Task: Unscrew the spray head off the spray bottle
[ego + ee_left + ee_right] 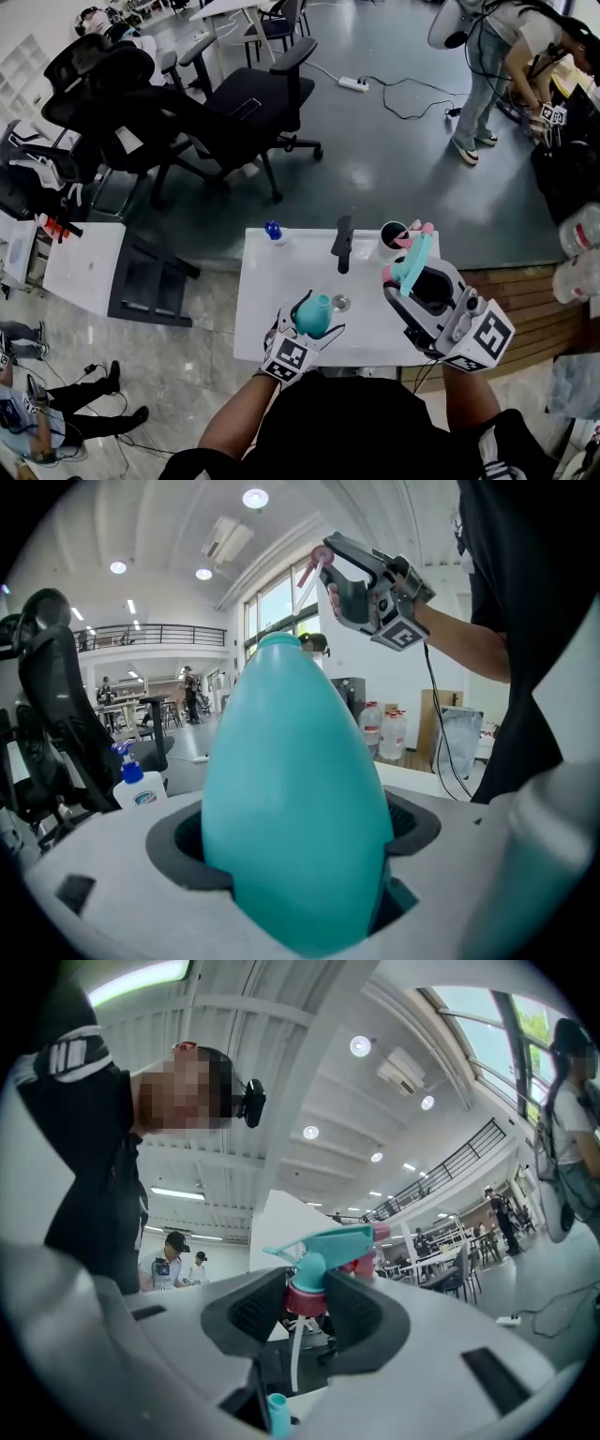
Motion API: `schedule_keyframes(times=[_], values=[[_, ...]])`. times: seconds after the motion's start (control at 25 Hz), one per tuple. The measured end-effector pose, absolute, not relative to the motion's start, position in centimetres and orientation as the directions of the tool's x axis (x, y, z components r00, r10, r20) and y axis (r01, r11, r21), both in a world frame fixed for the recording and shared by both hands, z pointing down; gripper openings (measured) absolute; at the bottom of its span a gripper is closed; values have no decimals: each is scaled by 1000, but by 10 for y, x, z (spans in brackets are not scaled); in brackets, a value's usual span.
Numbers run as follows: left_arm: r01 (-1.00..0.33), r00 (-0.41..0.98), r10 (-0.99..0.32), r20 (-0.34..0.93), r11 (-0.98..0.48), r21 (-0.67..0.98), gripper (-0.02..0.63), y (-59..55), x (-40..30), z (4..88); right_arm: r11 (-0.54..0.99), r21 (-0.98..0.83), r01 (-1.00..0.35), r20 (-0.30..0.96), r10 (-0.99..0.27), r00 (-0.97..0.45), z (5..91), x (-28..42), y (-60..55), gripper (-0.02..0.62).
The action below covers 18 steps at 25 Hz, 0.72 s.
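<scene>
Two parts; left gripper [315, 323] grips teal bottle [295, 789]; right gripper [307, 1311] grips pink-collared spray head [330, 1241]

There's a white table [281, 295] with a small pump bottle with a blue top [273, 231] standing near its far edge. A black object [343, 244] lies just right of that, and a white cup [391, 238] stands further right. A small clear round thing [341, 303] sits nearer the middle. Beyond the table, black office chairs [239, 108] crowd the grey floor, where a white power strip [353, 84] lies with its cable trailing. A person [492, 70] bends over at the far right. Big water jugs [581, 230] stand at the right edge.
</scene>
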<state>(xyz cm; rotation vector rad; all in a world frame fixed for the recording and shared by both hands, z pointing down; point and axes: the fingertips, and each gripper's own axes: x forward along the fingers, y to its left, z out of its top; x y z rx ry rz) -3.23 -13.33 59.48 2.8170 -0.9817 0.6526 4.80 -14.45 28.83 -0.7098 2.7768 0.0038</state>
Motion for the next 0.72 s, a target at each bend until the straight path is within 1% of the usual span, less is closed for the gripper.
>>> schedule_keyframes(times=[0.2,0.28,0.4,0.72], values=[[-665,674,-622,397,-746,-39,468,-144,-44,587,838,32,-544,-189,-529,-827,308,48,-150,141],[-684,663,-645,380,-728,-42,468,-149,-48,579,832,56,-552,-130,-542,-830,324,42,-149,141],[-714,641,-682,351,-698,-54,468,-158,-54,564,828,45,-559,-47,-557,-829,353,34,-149,141],[-813,555,-793,253,-581,-39,468,-182,-76,520,780,-25,-625,-7,-625,-780,402,33,-162,140]])
